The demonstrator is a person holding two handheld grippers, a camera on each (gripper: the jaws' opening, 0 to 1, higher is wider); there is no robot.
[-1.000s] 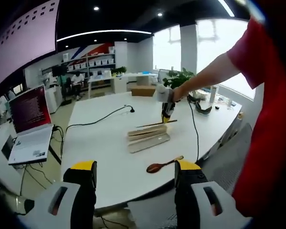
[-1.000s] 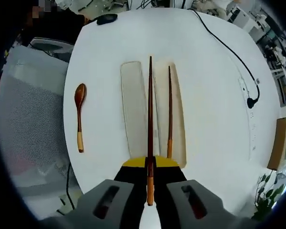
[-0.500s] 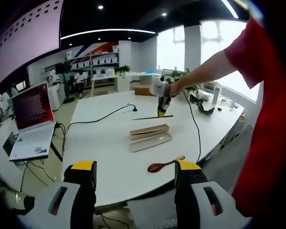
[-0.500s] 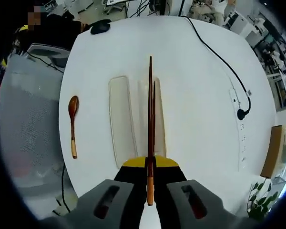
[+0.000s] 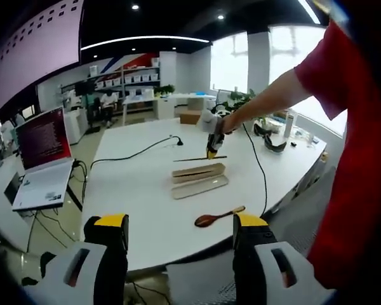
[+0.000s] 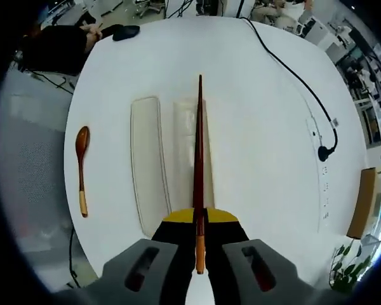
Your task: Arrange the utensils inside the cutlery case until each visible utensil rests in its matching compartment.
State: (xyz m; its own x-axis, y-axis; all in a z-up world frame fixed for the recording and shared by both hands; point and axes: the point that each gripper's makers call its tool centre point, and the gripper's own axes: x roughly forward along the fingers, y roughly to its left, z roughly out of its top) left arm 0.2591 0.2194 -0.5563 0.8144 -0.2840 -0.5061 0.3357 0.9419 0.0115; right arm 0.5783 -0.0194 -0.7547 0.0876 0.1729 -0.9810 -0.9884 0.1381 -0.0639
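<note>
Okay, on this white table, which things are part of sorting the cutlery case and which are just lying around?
For the job:
- cutlery case, two light trays side by side
- chopstick clamped in the right gripper, over the case
- wooden spoon on the table, beside the case

Lying about:
- black cable across the table
- laptop on a side desk
- cardboard box at the table edge

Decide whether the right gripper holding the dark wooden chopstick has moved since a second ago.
Yes. In the left gripper view, the right gripper with its dark wooden chopstick has risen and pulled farther away from the beige cutlery case on the white table.
</note>
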